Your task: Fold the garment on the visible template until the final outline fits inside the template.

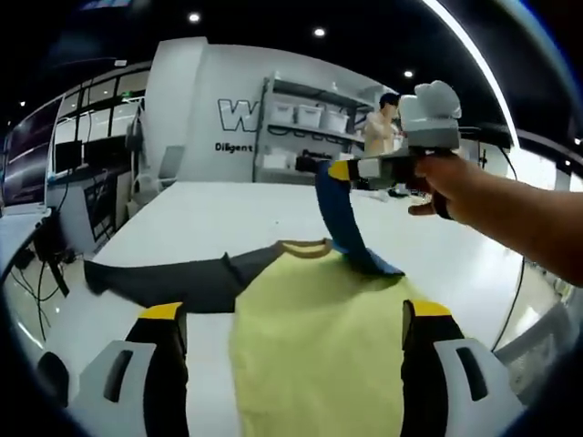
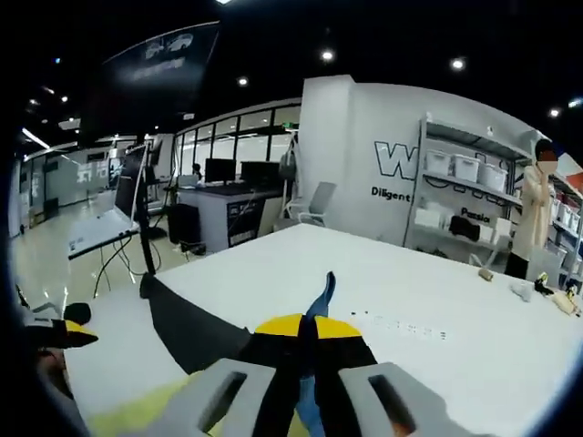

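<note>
A yellow garment (image 1: 310, 346) with a grey collar lies flat on the white table (image 1: 200, 218). Its dark grey sleeve (image 1: 173, 282) stretches out to the left. The blue sleeve (image 1: 342, 218) is lifted off the table, pinched in my right gripper (image 1: 332, 168), which a hand (image 1: 455, 187) holds above the garment's far right shoulder. My left gripper (image 1: 296, 311) hovers over the garment's body with its jaws wide apart and nothing between them. In the right gripper view, my right gripper (image 2: 305, 330) is shut on the blue sleeve (image 2: 321, 293), with the grey sleeve (image 2: 191, 332) below left.
The table (image 2: 428, 282) runs wide and bare beyond the garment, with a row of small dark marks (image 2: 401, 326). The left gripper's tip (image 2: 59, 332) shows at the left edge. A person (image 1: 383, 123) stands by storage shelves (image 1: 310, 118) at the back. Desks with monitors (image 2: 228, 173) lie further off.
</note>
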The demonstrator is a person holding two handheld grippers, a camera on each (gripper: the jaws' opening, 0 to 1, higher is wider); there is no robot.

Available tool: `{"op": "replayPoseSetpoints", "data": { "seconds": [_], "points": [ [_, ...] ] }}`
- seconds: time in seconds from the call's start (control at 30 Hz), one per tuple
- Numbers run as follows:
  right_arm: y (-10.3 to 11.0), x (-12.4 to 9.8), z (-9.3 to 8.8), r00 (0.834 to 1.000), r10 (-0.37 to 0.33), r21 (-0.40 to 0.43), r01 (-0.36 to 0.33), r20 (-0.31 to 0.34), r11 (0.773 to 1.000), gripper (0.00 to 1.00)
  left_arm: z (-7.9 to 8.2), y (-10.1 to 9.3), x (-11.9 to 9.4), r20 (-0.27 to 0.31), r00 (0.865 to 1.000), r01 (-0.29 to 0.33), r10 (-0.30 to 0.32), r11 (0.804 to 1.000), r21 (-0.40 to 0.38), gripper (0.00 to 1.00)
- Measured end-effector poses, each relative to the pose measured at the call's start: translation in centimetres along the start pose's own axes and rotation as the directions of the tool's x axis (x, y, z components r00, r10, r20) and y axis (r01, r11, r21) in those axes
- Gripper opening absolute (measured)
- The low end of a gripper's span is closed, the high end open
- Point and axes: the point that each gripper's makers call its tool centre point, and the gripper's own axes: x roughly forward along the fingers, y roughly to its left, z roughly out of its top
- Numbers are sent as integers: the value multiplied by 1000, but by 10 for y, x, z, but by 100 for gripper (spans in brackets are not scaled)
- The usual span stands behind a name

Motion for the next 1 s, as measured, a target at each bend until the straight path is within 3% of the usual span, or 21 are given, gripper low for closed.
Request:
{"op": "replayPoseSetpoints", "data": {
  "seconds": [0.3, 0.53, 0.73, 1.0],
  "points": [
    [42, 37, -57, 989, 68, -28, -72, -130, 997, 0, -3, 2, 2, -17, 1000, -3, 3, 1000, -2, 94],
    [63, 58, -80, 981, 88, -46, -97, -173, 994, 0, -5, 4, 2, -27, 1000, -6, 6, 1000, -5, 93],
    [85, 73, -114, 965, 118, -32, -129, -233, 991, 0, -7, 7, 3, -34, 999, -14, 13, 1000, -13, 93],
    [109, 81, -133, 946, 186, 25, -187, -265, 982, 0, -10, 10, 5, -48, 999, -22, 21, 1000, -15, 92]
  ]
}}
